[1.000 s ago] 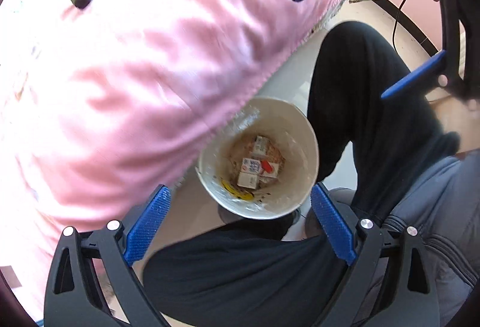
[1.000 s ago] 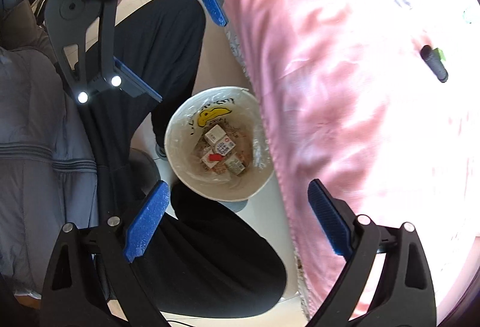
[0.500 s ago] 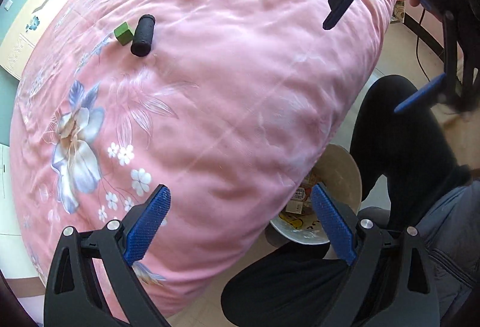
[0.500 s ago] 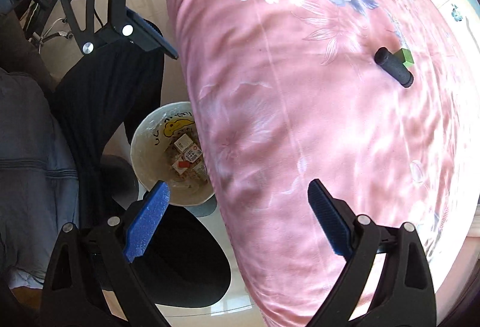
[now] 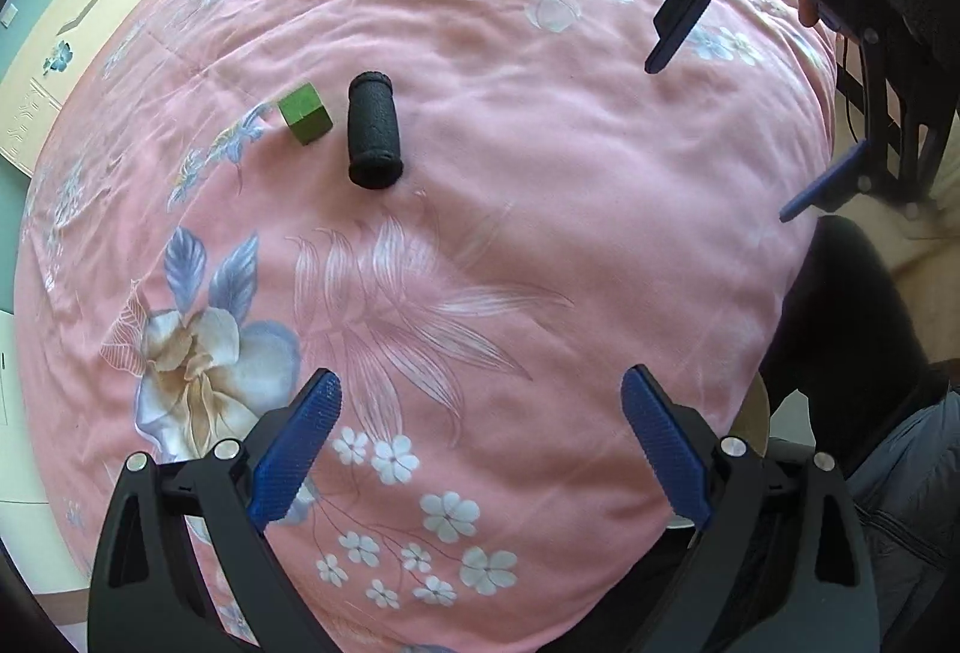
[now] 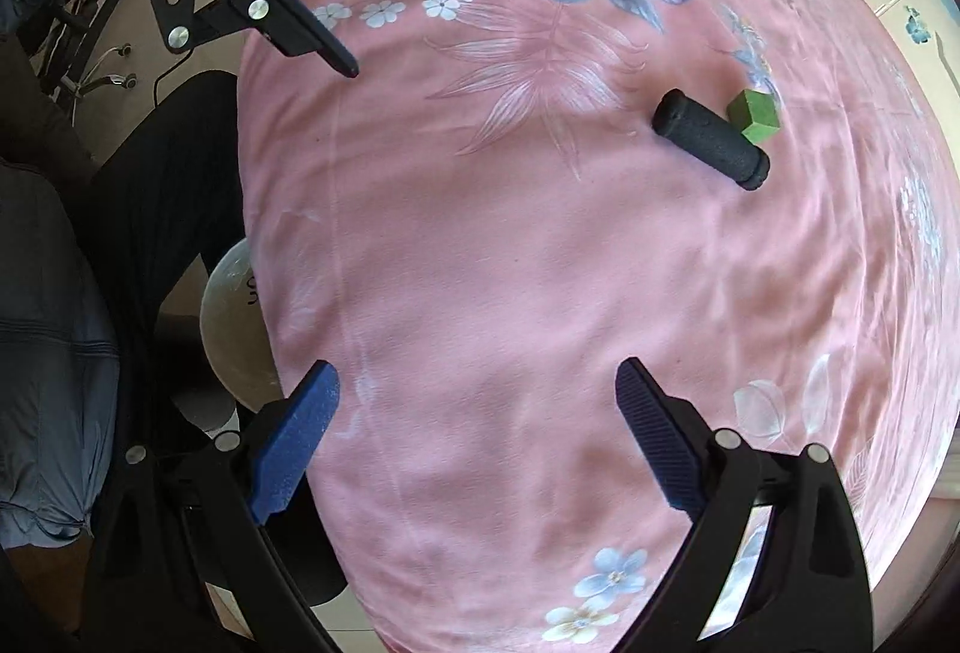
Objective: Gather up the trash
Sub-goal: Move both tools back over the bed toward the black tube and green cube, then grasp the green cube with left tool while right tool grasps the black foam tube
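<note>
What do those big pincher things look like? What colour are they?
Each is a black plastic frame shaped like a fork, with round silver screws. The left gripper and the right gripper both carry two long blue fingers with a bumpy, ridged grip surface. The person holding them wears a grey-blue puffy jacket and black trousers.

Quilt pink, printed with white/blue flowers and pale feathery leaves. Cube green. Roller black, pebbled texture. Bin off-white with dark marks. Gripper pads blue, ribbed; frames black. Trousers black, jacket grey-blue.
</note>
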Motion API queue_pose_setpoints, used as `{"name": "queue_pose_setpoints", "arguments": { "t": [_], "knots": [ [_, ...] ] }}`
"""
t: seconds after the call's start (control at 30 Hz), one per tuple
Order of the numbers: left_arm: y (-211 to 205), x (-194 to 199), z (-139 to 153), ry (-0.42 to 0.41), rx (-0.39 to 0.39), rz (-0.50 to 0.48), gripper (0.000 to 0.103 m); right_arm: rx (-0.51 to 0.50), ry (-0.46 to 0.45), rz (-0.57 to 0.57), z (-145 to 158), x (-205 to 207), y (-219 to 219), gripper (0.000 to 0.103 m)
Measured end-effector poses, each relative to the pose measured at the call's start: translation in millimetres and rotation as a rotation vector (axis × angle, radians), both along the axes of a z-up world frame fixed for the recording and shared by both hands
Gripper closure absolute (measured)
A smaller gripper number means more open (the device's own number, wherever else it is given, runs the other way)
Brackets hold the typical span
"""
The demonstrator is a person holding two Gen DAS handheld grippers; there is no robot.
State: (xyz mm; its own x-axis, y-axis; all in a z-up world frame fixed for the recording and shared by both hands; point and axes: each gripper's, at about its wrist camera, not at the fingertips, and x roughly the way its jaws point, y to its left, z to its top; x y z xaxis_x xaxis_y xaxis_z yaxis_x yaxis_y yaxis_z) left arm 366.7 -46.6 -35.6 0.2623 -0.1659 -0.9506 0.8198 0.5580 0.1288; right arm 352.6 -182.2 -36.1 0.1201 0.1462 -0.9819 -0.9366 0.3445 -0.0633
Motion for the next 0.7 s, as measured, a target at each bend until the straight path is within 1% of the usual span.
{"name": "queue_pose_setpoints", "arguments": {
  "t": [0.07, 0.17, 0.3, 0.5, 0.7],
  "knots": [
    [-2, 14, 0, 0.004, 0.001, -0.014, 0.007, 0.003, 0.004, 0.006, 0, 13, -1, 0.012],
    [-5, 33, 0, 0.015, -0.003, -0.043, 0.007, 0.042, 0.014, 0.005, 1, 37, -3, 0.012],
    [-9, 60, 0, 0.027, -0.025, -0.077, 0.007, 0.072, -0.01, -0.003, 1, 65, -7, 0.012],
    [-20, 95, -3, 0.031, -0.026, -0.122, 0.007, 0.068, -0.007, 0.009, -11, 103, -10, 0.012],
    [-30, 135, -5, 0.041, -0.052, -0.16, 0.007, 0.11, -0.004, 0.018, -17, 139, -12, 0.012]
  ]
}}
